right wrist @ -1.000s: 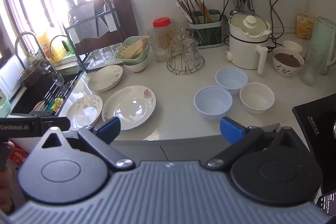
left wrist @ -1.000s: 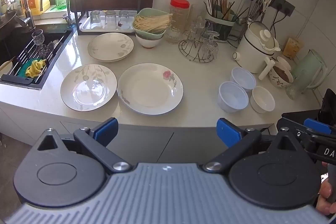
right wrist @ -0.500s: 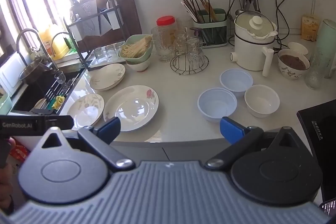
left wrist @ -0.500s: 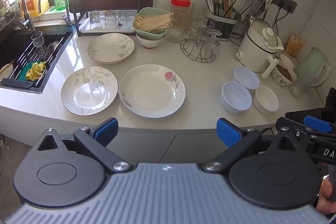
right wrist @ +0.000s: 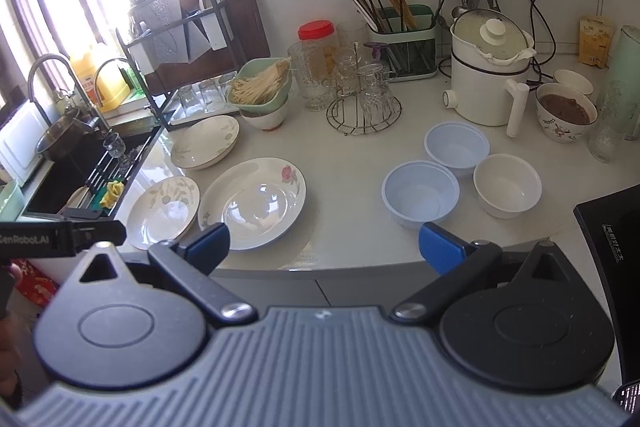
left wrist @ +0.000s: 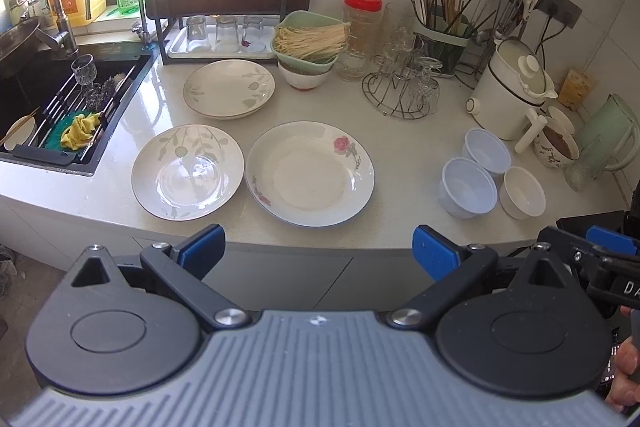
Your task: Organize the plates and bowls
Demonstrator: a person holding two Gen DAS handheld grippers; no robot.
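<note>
Left wrist: your left gripper gapes wide, empty, before the counter edge; glossy white rose-printed plate near centre, leaf-patterned plate to its left | Right wrist: your right gripper wide, empty; two pale blue bowls and a white bowl cluster right.

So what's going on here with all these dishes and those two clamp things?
A person is holding a two-finger gripper in each hand at a kitchen counter, about to tidy plates and bowls. The left gripper and the right gripper are both open and hold nothing. Three plates lie apart near the sink: the rose plate and two leaf plates. Three small bowls sit clustered, unstacked, to the right.
</note>
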